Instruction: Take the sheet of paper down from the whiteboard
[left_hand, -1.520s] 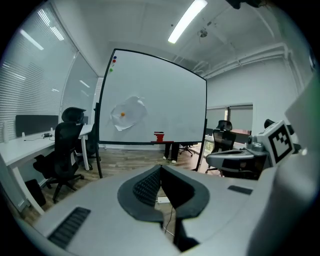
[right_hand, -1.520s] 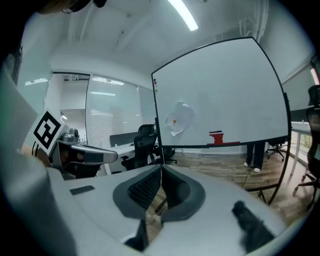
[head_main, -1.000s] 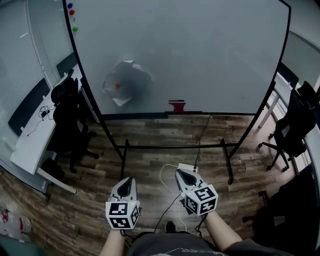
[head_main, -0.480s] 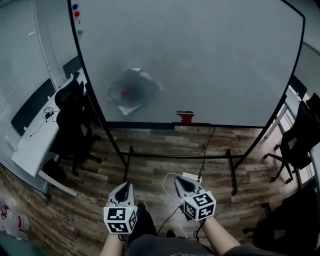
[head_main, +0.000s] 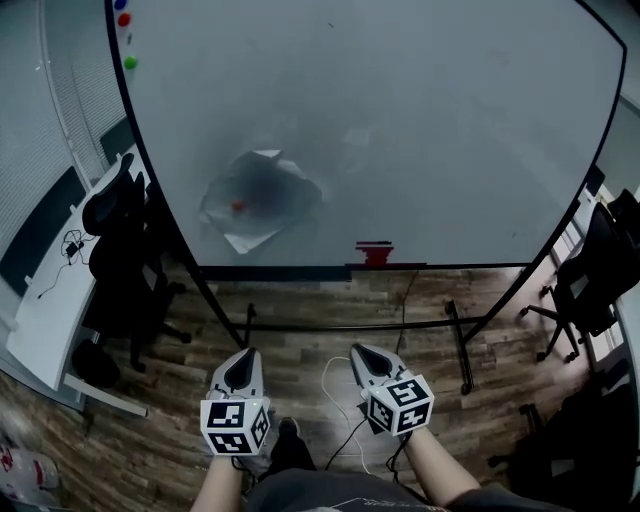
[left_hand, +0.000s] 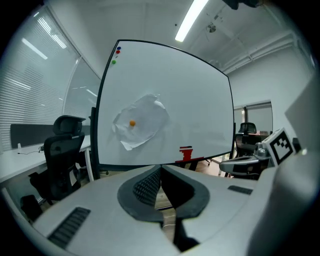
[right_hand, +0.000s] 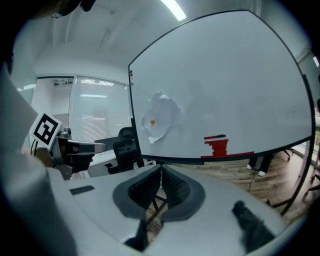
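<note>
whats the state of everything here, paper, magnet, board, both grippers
sheet of paper: crumpled, up on the whiteboard, not taken down yet
orange magnet: on the paper, pinning it
whiteboard: upright on its stand, mostly bare
red object: sitting at the board's bottom edge
left gripper: shut, empty, short of the board
right gripper: shut, empty, short of the board

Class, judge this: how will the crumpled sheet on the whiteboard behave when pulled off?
The sheet of paper looks thin and crumpled, so probably floppy and very light. One small orange magnet seems to pin it to the whiteboard, so a sharp tug could tear it or let it drop.
</note>
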